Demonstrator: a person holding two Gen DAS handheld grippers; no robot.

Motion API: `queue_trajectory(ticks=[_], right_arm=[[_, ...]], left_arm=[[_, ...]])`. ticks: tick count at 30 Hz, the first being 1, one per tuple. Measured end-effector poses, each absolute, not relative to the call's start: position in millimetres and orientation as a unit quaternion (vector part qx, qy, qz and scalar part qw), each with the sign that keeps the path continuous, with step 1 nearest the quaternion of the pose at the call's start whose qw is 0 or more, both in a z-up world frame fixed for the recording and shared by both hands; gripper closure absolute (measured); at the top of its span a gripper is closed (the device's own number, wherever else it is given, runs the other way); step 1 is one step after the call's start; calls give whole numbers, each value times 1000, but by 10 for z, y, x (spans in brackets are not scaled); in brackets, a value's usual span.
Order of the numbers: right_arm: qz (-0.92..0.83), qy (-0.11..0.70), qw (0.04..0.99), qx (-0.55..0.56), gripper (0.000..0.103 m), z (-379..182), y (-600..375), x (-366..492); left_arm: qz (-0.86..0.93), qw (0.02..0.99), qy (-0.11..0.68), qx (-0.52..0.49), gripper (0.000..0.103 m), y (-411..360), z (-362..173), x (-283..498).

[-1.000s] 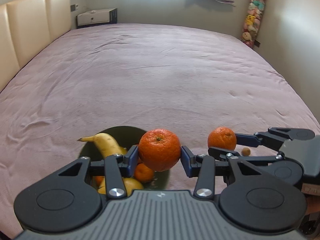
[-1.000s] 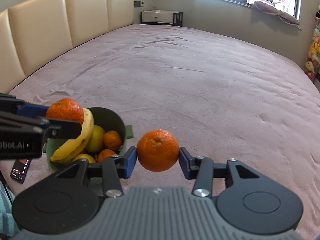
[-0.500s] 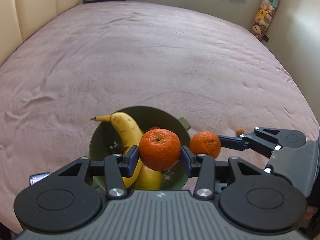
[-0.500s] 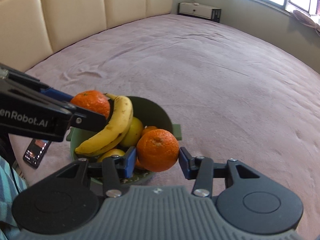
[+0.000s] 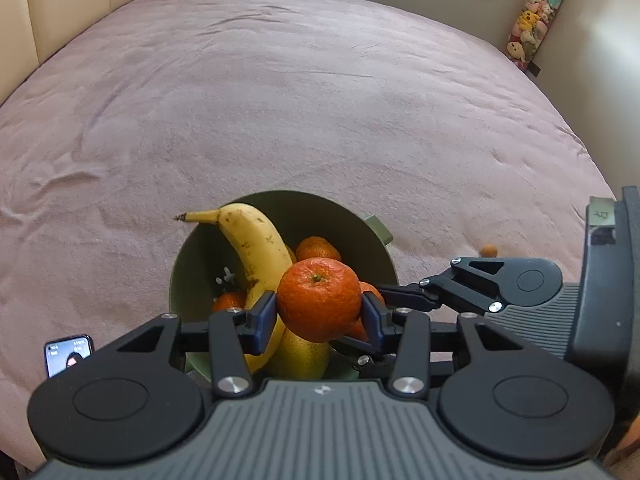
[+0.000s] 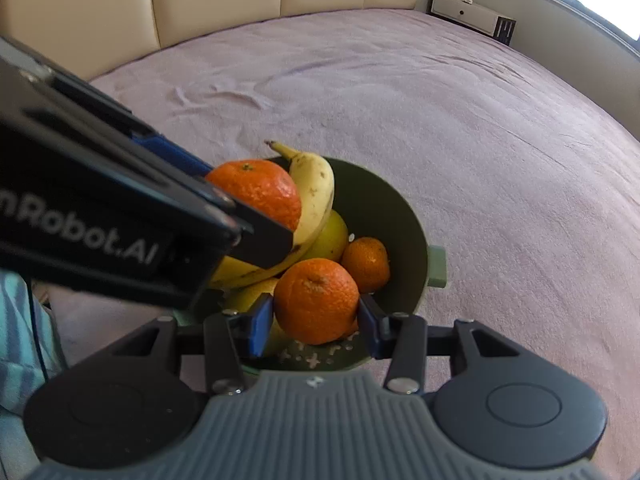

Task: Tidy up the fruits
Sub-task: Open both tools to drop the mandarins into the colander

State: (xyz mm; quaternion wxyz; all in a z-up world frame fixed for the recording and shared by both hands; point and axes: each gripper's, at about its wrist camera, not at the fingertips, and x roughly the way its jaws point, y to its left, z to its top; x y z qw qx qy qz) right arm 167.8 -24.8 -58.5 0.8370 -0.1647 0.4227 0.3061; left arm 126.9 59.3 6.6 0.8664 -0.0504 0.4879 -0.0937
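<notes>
A green bowl [image 5: 352, 228] [image 6: 404, 216] sits on the pink bed and holds a banana [image 5: 256, 248] [image 6: 316, 196], a yellow-green fruit [image 6: 332, 238] and small oranges [image 5: 318, 248] [image 6: 366, 264]. My left gripper [image 5: 319, 312] is shut on an orange [image 5: 319, 299] above the bowl; that orange shows in the right wrist view [image 6: 256, 190]. My right gripper [image 6: 316, 316] is shut on another orange [image 6: 316, 300] over the bowl's near side; in the left wrist view it [image 5: 384, 296] reaches in from the right.
The pink bedspread [image 5: 320, 100] stretches far beyond the bowl. A phone [image 5: 68, 354] lies on the bed at the left. A small brown object [image 5: 489, 250] lies right of the bowl. A padded headboard [image 6: 240, 8] and a white nightstand [image 6: 468, 16] stand at the back.
Both grippers, each still holding its orange, have moved in over the bowl and tilted downward. The right gripper's orange now sits above the fruit in the bowl.
</notes>
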Motion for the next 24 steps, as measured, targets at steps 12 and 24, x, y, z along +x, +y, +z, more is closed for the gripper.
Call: queue_trajectory(ticks=[12, 24], right_arm=[[313, 453, 812, -193, 59, -806, -182, 1763], [238, 417, 866, -141, 42, -428, -550, 1708]], left_arm=[[-86, 863, 492, -75, 52, 689, -8, 1344], [-117, 868, 468, -118, 52, 588, 43, 1443]])
